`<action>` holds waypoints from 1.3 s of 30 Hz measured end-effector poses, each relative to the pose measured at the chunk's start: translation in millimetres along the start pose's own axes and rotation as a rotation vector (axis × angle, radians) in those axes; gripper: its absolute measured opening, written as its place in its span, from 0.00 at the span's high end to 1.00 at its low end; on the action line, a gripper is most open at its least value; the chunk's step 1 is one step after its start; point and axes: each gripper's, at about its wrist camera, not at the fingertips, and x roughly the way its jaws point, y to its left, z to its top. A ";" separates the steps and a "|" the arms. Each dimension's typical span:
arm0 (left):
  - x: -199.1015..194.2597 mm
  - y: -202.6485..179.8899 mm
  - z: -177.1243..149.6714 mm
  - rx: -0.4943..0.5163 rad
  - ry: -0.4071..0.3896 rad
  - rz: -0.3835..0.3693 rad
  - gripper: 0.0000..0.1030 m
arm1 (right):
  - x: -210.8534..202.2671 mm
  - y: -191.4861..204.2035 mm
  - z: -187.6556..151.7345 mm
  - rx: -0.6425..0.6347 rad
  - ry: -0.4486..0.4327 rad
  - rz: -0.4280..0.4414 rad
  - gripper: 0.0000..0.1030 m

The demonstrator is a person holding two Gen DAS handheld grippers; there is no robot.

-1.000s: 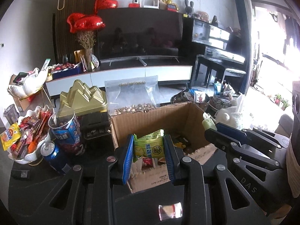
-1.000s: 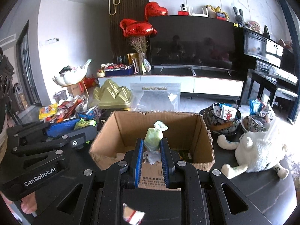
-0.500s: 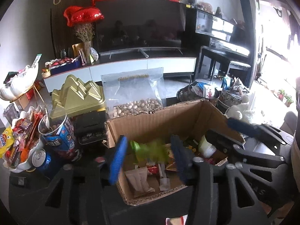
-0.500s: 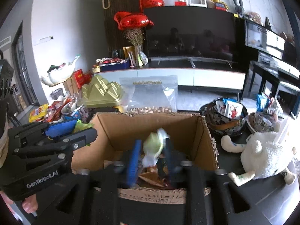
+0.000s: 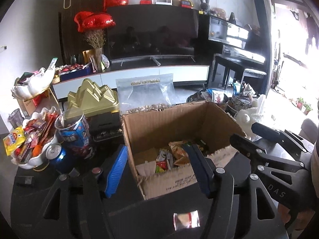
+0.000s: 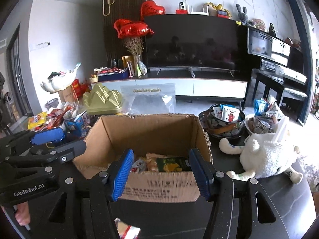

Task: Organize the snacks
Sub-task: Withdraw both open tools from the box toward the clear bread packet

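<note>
Snacks [image 5: 169,159] lie in the box [image 6: 159,133]; left gripper [image 5: 157,171] and right gripper [image 6: 161,171] both gape wide, holding nothing.

Open-topped cardboard box [image 6: 147,133], brown, upright on the dark table. Mixed snack packets [image 5: 171,157] lie loose on the box floor: a dark green pack [image 6: 172,164] flat against the near wall, orange and white wrappers left of it.

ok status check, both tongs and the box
Left tongs open, empty. Right tongs open, empty. Snack packets lying in cardboard box. Nothing blocking.
</note>
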 end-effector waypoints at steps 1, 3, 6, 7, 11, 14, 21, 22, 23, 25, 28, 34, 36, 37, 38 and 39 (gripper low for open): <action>-2.9 0.2 -1.1 -0.002 -0.003 0.002 0.38 | -3.7 0.5 -1.2 0.002 -0.003 0.001 0.43; -10.5 -0.5 -5.4 -0.005 -0.011 0.008 0.37 | -9.9 1.8 -3.9 0.005 -0.006 0.006 0.43; -21.2 -0.3 -14.5 -0.007 -0.016 0.021 0.37 | -18.0 5.0 -9.6 0.012 -0.007 0.021 0.43; -23.9 0.2 -16.7 -0.010 -0.017 0.026 0.37 | -20.3 6.8 -12.0 0.011 -0.005 0.024 0.43; -33.9 3.8 -28.0 -0.016 -0.017 0.042 0.35 | -26.2 13.8 -21.2 0.008 0.009 0.036 0.43; -41.5 8.1 -37.7 -0.028 -0.012 0.047 0.34 | -30.5 20.4 -28.8 0.007 0.019 0.046 0.43; -54.3 21.6 -58.4 -0.056 -0.014 0.093 0.31 | -34.7 37.0 -44.4 0.007 0.042 0.053 0.39; -55.8 22.7 -61.1 -0.057 -0.017 0.102 0.31 | -34.0 39.3 -46.5 0.008 0.048 0.055 0.39; -56.8 25.1 -64.3 -0.060 -0.019 0.113 0.30 | -33.1 41.7 -48.9 0.010 0.055 0.057 0.39; -58.2 29.8 -70.8 -0.063 -0.017 0.129 0.27 | -31.2 46.2 -53.3 0.013 0.064 0.056 0.39; -58.3 34.7 -81.1 -0.063 -0.014 0.153 0.26 | -26.2 52.4 -61.5 0.024 0.089 0.062 0.39; -50.0 48.0 -104.1 -0.100 0.019 0.159 0.23 | -12.4 62.8 -78.6 0.036 0.140 0.070 0.36; -46.3 51.1 -110.2 -0.113 0.032 0.151 0.23 | -8.2 65.5 -84.3 0.039 0.155 0.069 0.36; -43.6 53.0 -113.8 -0.121 0.041 0.147 0.23 | -6.5 66.7 -86.7 0.041 0.161 0.071 0.36; -41.2 54.2 -116.1 -0.125 0.045 0.146 0.23 | -4.7 68.4 -89.4 0.043 0.168 0.071 0.36; -38.3 55.6 -119.2 -0.128 0.050 0.147 0.23 | -3.4 69.6 -91.7 0.044 0.173 0.073 0.35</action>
